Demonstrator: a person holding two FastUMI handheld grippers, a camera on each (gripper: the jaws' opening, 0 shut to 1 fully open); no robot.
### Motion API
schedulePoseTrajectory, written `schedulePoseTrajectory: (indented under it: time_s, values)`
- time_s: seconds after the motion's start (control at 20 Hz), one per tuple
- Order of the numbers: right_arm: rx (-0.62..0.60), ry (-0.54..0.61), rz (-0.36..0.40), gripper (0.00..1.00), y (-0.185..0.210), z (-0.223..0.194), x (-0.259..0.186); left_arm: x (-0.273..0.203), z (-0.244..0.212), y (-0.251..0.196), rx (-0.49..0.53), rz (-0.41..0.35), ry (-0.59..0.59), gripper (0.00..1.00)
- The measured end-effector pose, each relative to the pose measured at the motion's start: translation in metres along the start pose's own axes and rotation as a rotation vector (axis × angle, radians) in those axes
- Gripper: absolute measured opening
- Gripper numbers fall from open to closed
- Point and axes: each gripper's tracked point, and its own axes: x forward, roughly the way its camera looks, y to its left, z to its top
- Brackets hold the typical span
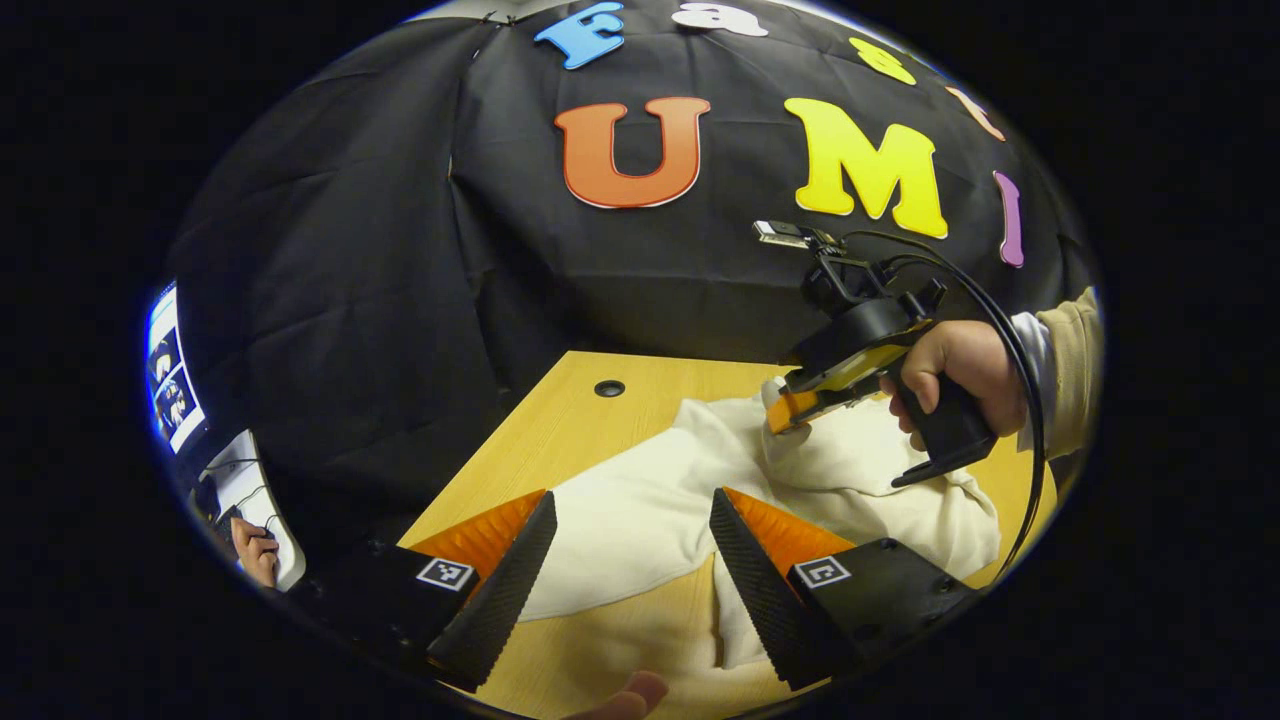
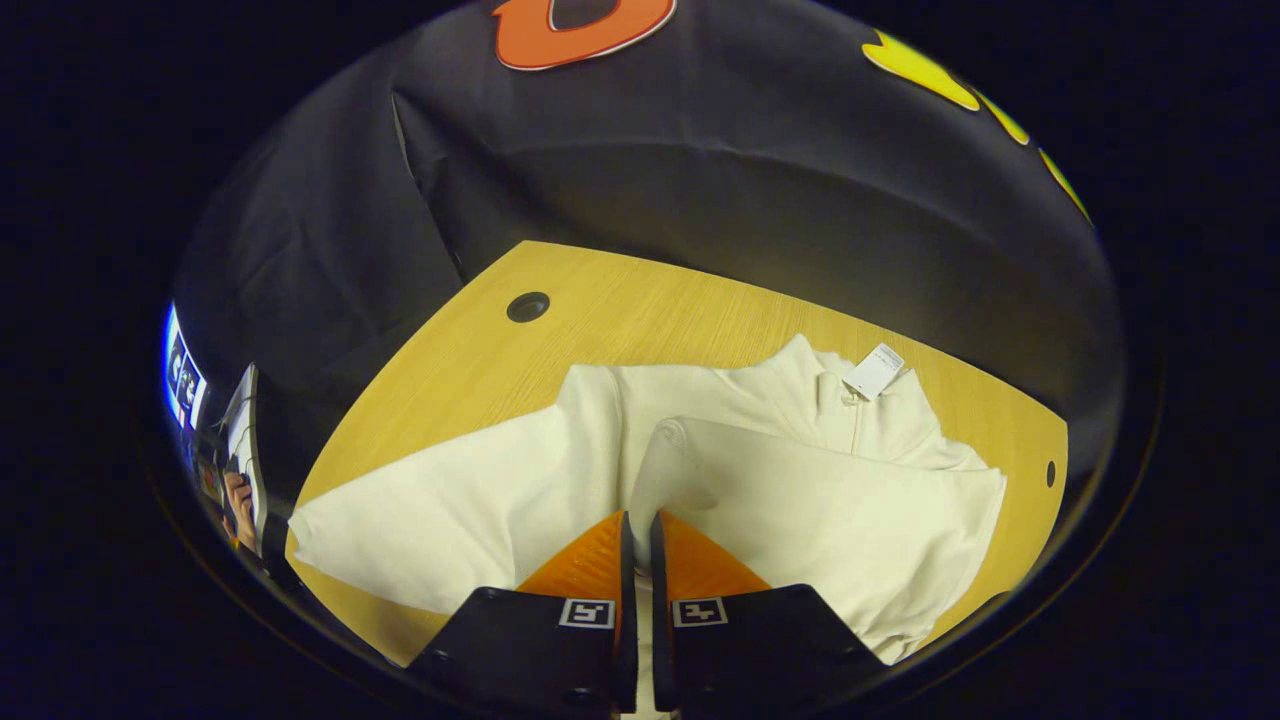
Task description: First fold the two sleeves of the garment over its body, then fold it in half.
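A cream long-sleeved garment (image 2: 480, 500) lies spread on the wooden table (image 2: 640, 310), its collar with a white tag (image 2: 873, 370) toward the far side. One sleeve (image 2: 800, 490) is laid across the body. My right gripper (image 2: 637, 522) is shut on a thin fold of this cloth, which shows between its fingers. In the left gripper view a hand (image 1: 960, 365) holds that right gripper (image 1: 785, 412) with its tip pinching a raised bunch of the garment (image 1: 620, 520). My left gripper (image 1: 630, 510) hangs open above the garment's near edge, with nothing gripped.
The table has a round cable hole (image 2: 527, 306) at the far left and a smaller hole (image 2: 1050, 473) at the right edge. Black cloth walls close in behind. A lit screen (image 1: 165, 370) and a person's hand (image 1: 255, 550) are off to the left. A fingertip (image 1: 630, 697) shows at the bottom.
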Motion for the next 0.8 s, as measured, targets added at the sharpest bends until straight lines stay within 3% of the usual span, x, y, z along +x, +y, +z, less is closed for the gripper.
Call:
schedulePoseTrajectory:
  time_s: [0.05,0.1,0.15,0.25,0.35,0.45,0.55,0.8]
  values:
    - [0.001,0.008,0.024,0.11,0.005,-0.001,-0.001,-0.001,-0.004,0.004,-0.004,0.010,0.006,1.00]
    - [-0.006,0.013,0.036,0.10,0.009,-0.003,0.000,-0.001,-0.008,0.008,-0.008,0.019,0.014,1.00]
    - [-0.013,0.013,0.045,0.35,0.011,-0.004,0.003,-0.002,-0.011,0.012,-0.013,0.032,0.022,1.00]
    - [-0.020,-0.006,0.061,0.43,0.017,0.001,-0.004,-0.003,-0.019,0.017,-0.027,0.058,0.038,1.00]
    - [-0.036,-0.025,0.075,0.66,0.022,0.005,-0.018,-0.001,-0.031,0.026,-0.048,0.078,0.054,1.00]
    - [-0.031,-0.032,0.108,0.70,0.028,0.001,-0.037,0.007,-0.050,0.038,-0.071,0.096,0.091,1.00]
    - [-0.008,-0.033,0.116,0.85,0.023,-0.004,-0.057,0.010,-0.066,0.052,-0.082,0.136,0.127,1.00]
    - [0.054,-0.062,0.160,0.97,0.002,-0.031,-0.104,0.000,-0.100,0.094,-0.139,0.261,0.189,1.00]
